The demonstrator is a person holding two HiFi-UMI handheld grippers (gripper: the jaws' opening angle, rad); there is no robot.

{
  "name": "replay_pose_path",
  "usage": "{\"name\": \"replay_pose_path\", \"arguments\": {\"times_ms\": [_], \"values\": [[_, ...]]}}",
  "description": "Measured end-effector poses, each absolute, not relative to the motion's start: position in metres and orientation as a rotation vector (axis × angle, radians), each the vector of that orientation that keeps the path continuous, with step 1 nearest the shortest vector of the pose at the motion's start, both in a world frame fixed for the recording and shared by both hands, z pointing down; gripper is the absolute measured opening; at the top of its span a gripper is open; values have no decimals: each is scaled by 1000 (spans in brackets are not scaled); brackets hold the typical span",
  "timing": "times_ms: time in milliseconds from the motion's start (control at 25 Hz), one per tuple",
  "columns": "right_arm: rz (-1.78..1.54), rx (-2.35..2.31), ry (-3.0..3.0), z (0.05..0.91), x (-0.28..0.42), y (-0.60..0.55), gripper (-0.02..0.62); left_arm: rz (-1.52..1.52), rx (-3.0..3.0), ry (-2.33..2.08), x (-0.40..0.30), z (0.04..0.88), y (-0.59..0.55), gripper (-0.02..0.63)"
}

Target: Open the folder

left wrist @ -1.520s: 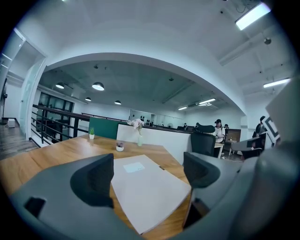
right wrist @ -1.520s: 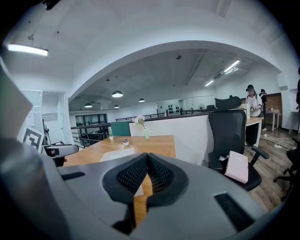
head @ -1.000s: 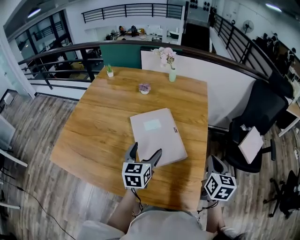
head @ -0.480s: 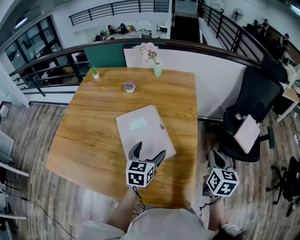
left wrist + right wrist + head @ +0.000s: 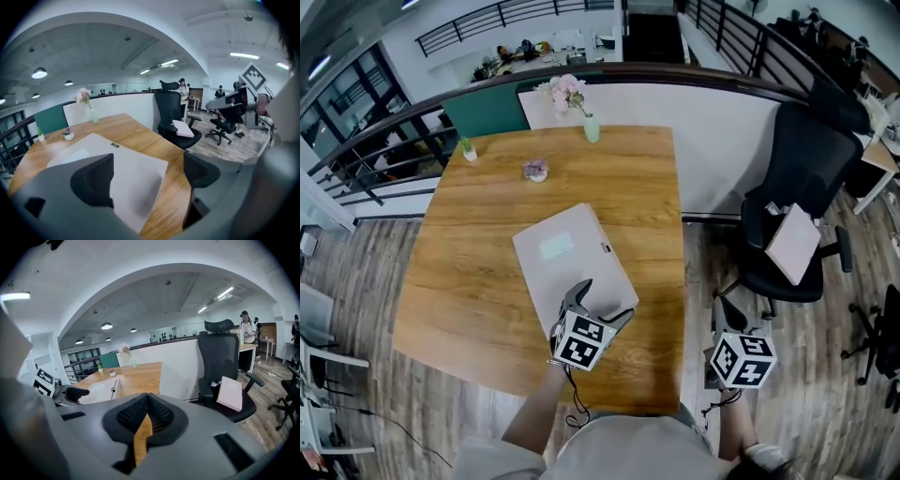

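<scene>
My left gripper (image 5: 602, 302), jaws spread, hovers at the near end of the closed folder (image 5: 567, 253), whose long axis runs toward the table's (image 5: 469, 281) far edge, while my right gripper (image 5: 721, 309), pressed together, hangs beyond the right edge.

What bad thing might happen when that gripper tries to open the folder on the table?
1. The folder might slide across the smooth table. The left gripper is open over its near corner, while the right gripper is shut and off beside the table, so nothing pins the folder down.
2. A small dark tab sits on the folder's right edge. If it is a clasp, the cover may resist and bend.
</scene>
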State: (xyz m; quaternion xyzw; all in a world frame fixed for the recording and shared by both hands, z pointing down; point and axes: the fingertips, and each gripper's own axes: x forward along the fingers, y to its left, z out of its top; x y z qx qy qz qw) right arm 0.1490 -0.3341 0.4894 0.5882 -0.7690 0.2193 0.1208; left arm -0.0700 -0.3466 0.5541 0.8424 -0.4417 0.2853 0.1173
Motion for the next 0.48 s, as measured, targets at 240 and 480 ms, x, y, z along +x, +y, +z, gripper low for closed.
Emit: {"name": "replay_pose_path", "arguments": {"times_ms": [240,480], "values": [[704,1706,-2212,512,161,-328,2,1148,2532,-1104,-49,579,-347,463],[756,1697,-2187,529,164,-325,2,1320,2486,-1057,-44,602,-352,456]]}}
